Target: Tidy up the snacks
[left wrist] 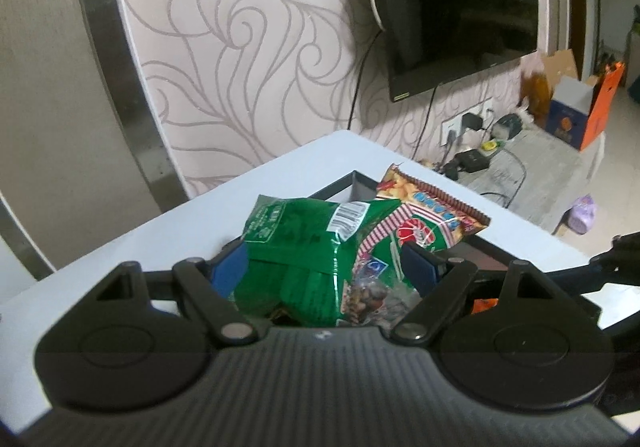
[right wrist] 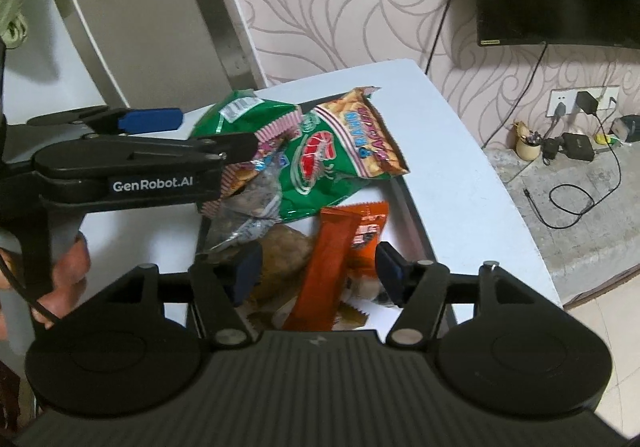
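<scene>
Snacks fill a shallow black tray (right wrist: 416, 215) that sits on the white table (right wrist: 460, 175), and I see both of my grippers working over it.

My left gripper (left wrist: 324, 267) has its blue-padded fingers spread wide around a crumpled green foil snack bag (left wrist: 296, 247). In the left wrist view the bag bulges between the pads and appears to touch both, so I read this as a wide pinch on the bag. From the right wrist view that same gripper reaches in from nine o'clock, with one blue pad (right wrist: 150, 119) showing above the bag and the bag's far end lifted over the tray.

A green and red prawn cracker packet (right wrist: 340, 151) lies at twelve o'clock in the tray, partly under the green bag. A clear packet of dark nuts (right wrist: 248, 215) sits just beside it at about ten o'clock from the tray's middle.

My right gripper (right wrist: 316, 271) hovers low at six o'clock with its jaws parted. A long orange snack wrapper (right wrist: 332, 259) lies between the pads, but neither pad presses on it. A brownish packet (right wrist: 284, 251) lies partly beneath the orange one.

A person's hand (right wrist: 60, 275) grips the left gripper's handle at eight o'clock in the right wrist view.
</scene>
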The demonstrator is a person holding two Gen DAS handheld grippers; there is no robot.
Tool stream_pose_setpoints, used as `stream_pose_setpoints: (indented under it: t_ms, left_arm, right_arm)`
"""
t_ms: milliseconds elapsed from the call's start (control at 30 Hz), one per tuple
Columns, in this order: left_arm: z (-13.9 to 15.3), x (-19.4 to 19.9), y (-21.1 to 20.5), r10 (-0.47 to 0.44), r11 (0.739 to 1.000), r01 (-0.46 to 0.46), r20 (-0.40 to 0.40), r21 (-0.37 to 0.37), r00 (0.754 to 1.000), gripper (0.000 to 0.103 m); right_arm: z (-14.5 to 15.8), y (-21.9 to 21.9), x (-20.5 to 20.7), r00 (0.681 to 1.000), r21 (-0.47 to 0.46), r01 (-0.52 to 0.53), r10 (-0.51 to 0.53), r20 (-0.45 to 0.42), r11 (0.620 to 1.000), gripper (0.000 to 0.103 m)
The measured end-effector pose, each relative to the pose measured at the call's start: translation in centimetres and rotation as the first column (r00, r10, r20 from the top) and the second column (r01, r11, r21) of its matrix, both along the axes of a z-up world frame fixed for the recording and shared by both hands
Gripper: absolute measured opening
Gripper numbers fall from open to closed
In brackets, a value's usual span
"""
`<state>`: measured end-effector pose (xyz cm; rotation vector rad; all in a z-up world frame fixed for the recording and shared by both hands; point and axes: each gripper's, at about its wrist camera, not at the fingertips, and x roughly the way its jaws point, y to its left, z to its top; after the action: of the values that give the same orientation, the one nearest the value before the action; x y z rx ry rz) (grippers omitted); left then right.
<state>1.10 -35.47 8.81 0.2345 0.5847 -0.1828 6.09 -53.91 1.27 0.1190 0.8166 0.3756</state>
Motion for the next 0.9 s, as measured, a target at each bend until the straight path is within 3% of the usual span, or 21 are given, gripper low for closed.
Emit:
stream_pose_setpoints:
  t_ms: [300,400,500,567,900]
  left_arm:
    - [0.9,-1.9,-0.5,-0.087,0.995,0.088,0.032,-0.042,0.996,0.085]
    - [1.5,-3.2,-0.3,-0.109,0.991,0.113,0.058,-0.065,0.992,0.093]
    - [2.0,-4.7,-0.5,-0.111,0.994,0.112,0.111,-0.006,0.988,0.099]
    - [2.3,-6.0,-0.4,-0.114,0.993,0.11,0.148,0.036,0.982,0.099]
    - [2.9,-11.9,2.1,-0.1,0.992,0.11,0.132,-0.067,0.986,0.098]
  right_arm:
    - [0.8,2.0,-2.0,1.0,-0.065,0.03,-0.029,0.013,0.997,0.069]
    - [1.5,3.3,-3.4,1.0,-0.099,0.016,-0.015,0.011,0.995,0.069]
    - [2.5,4.4,-4.8,0.999,-0.125,0.033,-0.029,0.033,0.992,0.069]
    - [3.2,4.9,-6.1,0.997,-0.126,0.06,-0.055,0.048,0.99,0.069]
    - [5.8,7.1,-16.4,0.979,-0.12,0.197,-0.19,0.067,0.973,0.071]
